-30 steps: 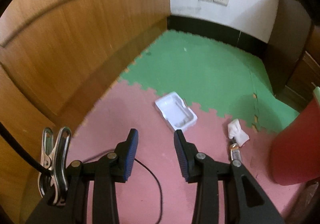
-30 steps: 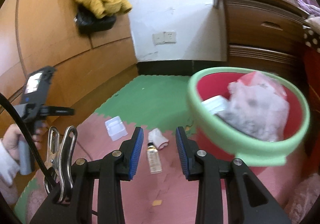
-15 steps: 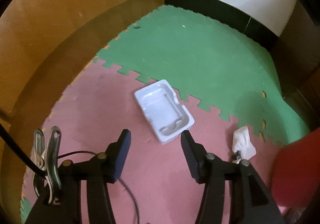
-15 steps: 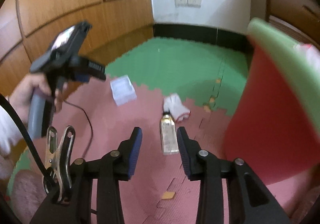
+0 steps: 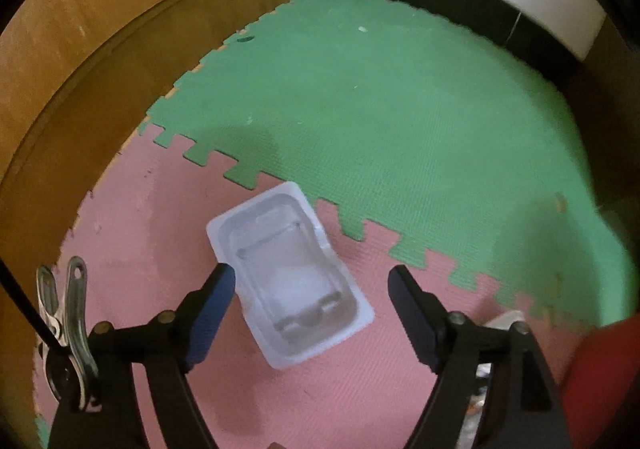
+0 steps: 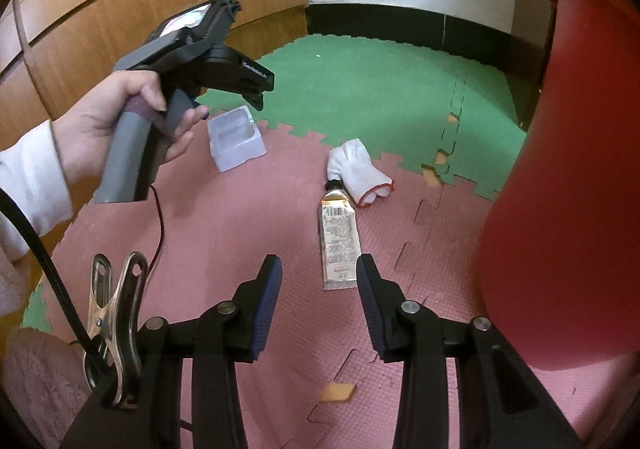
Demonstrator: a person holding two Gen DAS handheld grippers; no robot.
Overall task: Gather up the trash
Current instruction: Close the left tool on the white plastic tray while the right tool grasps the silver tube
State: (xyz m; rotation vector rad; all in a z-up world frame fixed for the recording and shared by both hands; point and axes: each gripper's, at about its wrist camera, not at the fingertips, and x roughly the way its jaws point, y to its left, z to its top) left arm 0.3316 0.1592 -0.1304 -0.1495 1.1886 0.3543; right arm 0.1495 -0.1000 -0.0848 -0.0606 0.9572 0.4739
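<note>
Left gripper point(image 5: 310, 303): jaws spread wide, nothing held, poised over the white plastic tray point(image 5: 290, 283). The tray lies open side up on the pink foam mat point(image 5: 160, 233), between the two blue-padded fingers point(image 5: 214, 313) and touching neither. Its long axis runs from far-left to near-right, the far end just short of the toothed seam with the green mat point(image 5: 400, 109). Wooden panelling point(image 5: 80, 33) curves along the left.

In the right wrist view the person's left hand point(image 6: 120, 125) grips that gripper's grey handle, far left, above the tray.

Right gripper point(image 6: 318, 293): jaws open at a moderate width, empty. A tube point(image 6: 339, 239) lies flat on the pink mat, its crimped near end just inside the finger gap, close to the right finger. Long axis near to far, cap end pointing away, leaning slightly left. The cap end meets a white glove with a red cuff point(image 6: 360, 169). The red bin with a green rim point(image 6: 560, 177) stands at the right, well apart from the tube.
</note>
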